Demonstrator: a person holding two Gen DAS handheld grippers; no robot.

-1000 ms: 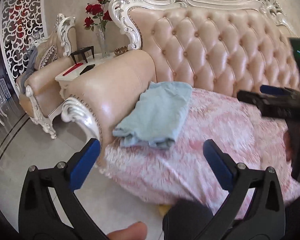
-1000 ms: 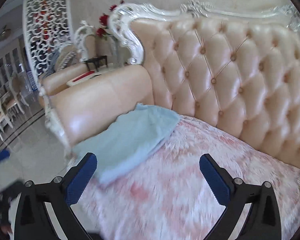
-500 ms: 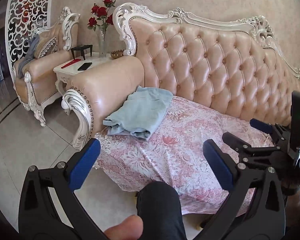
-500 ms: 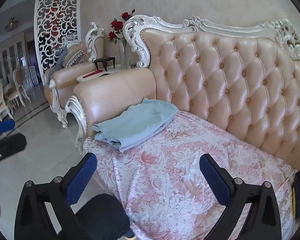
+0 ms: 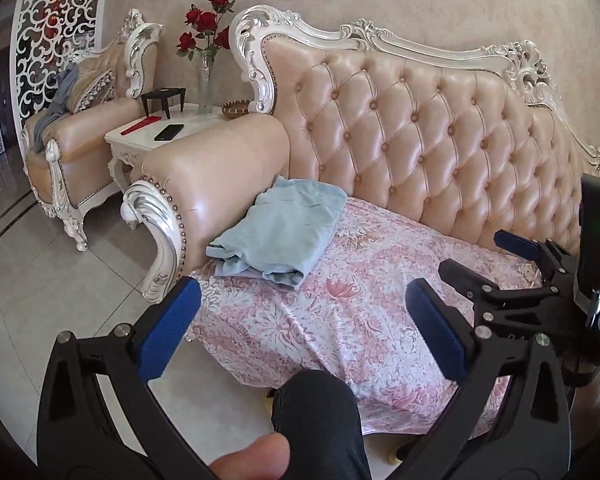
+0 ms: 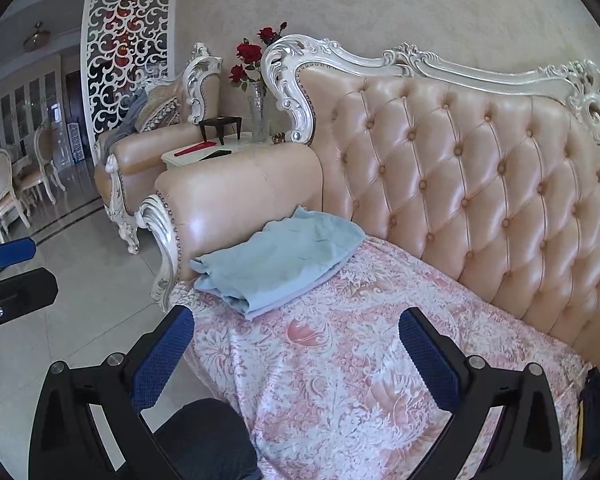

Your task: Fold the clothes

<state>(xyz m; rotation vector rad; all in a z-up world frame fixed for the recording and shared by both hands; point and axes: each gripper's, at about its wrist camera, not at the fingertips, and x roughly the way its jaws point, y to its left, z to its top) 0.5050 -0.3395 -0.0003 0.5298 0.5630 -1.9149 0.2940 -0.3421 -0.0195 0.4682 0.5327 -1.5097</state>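
A folded light blue garment [image 5: 280, 232] lies on the sofa seat against the left armrest; it also shows in the right wrist view [image 6: 284, 256]. My left gripper [image 5: 300, 328] is open and empty, held in front of the sofa's front edge, well short of the garment. My right gripper [image 6: 296, 356] is open and empty, over the front of the seat; it also shows in the left wrist view [image 5: 488, 260] at the right. The left gripper shows at the left edge of the right wrist view [image 6: 12, 276].
The sofa seat is covered by a pink floral cloth [image 5: 360, 312]. A tufted backrest [image 5: 420, 120] stands behind and a padded armrest [image 5: 216, 168] at the left. A white side table [image 5: 156, 132] with a phone and a rose vase stands beyond. My knee [image 5: 316, 412] is below.
Both grippers have pulled back from the sofa and away from the garment, which stays folded by the armrest. Both stay open.
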